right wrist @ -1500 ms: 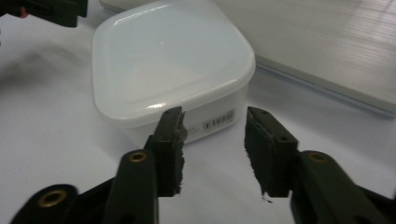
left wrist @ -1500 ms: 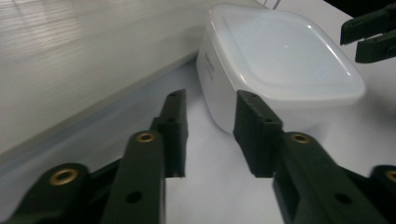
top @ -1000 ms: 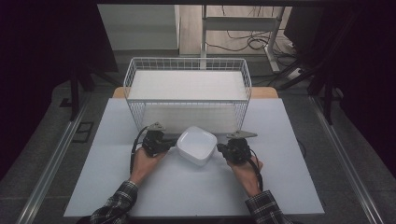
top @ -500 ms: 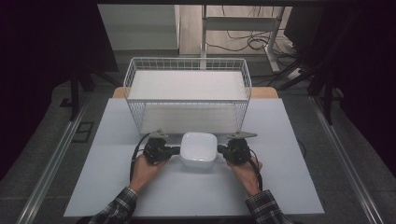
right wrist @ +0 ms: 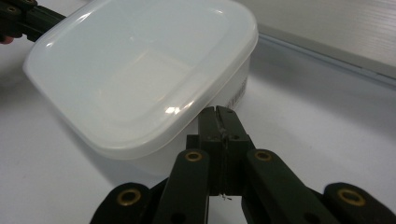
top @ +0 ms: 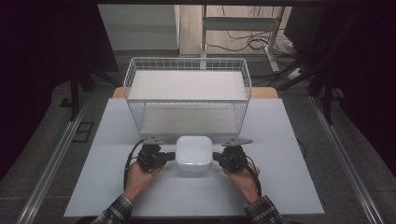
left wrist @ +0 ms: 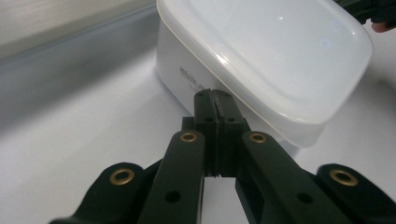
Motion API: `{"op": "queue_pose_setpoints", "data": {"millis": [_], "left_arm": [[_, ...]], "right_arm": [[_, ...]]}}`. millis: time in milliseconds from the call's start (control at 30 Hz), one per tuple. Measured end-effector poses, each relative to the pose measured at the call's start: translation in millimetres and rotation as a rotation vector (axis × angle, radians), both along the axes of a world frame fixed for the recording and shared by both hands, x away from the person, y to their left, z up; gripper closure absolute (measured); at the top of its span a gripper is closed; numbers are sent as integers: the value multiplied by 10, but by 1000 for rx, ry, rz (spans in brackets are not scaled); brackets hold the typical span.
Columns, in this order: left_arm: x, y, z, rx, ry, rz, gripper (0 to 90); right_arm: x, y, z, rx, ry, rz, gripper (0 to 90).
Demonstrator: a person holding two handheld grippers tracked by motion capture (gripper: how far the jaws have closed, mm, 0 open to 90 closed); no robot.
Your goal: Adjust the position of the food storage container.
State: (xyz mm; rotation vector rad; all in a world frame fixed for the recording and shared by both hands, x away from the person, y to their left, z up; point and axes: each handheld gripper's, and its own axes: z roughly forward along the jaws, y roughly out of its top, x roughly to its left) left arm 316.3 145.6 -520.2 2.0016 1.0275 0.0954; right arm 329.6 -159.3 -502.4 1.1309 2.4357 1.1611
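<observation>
Fingers (left wrist: 212,100) of my left gripper (top: 171,157) and my right gripper (top: 215,158) are pressed together, tips against opposite sides of the lidded white container (top: 194,154), which sits on the table (top: 289,177) before the wire basket (top: 187,93).

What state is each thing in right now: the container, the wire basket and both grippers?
white container: lid on, upright on the table, in front of the basket, between the grippers.
wire basket: upright, open-topped, a flat pale panel inside.
left gripper: jaws shut, tips against the container's side under the lid rim.
right gripper: jaws shut, tips at the opposite side.
</observation>
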Motion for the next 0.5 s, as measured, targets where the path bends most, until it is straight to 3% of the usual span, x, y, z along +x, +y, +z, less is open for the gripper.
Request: {"op": "queue_pose_setpoints", "data": {"millis": [233,267,300,333,367,400,500], "left_arm": [[-109,0,-18,-4,16,9,870],[-116,17,-13,0,7,15,829],[-127,32,-8,2,-2,19,713],[-138,44,-4,2,-6,26,713],[-162,77,-3,-4,-18,42,604],[-162,77,-3,-4,-18,42,556],[-180,132,-6,7,-34,44,399]], "right_arm": [[-136,-18,18,-22,6,32,874],[-136,-23,25,-22,3,30,851],[-124,-64,40,-30,-29,29,798],[-124,-64,40,-30,-29,29,798],[-113,-128,67,-30,-60,19,739],[-113,-128,67,-30,-60,19,739],[-92,-244,110,-11,-81,20,554]]}}
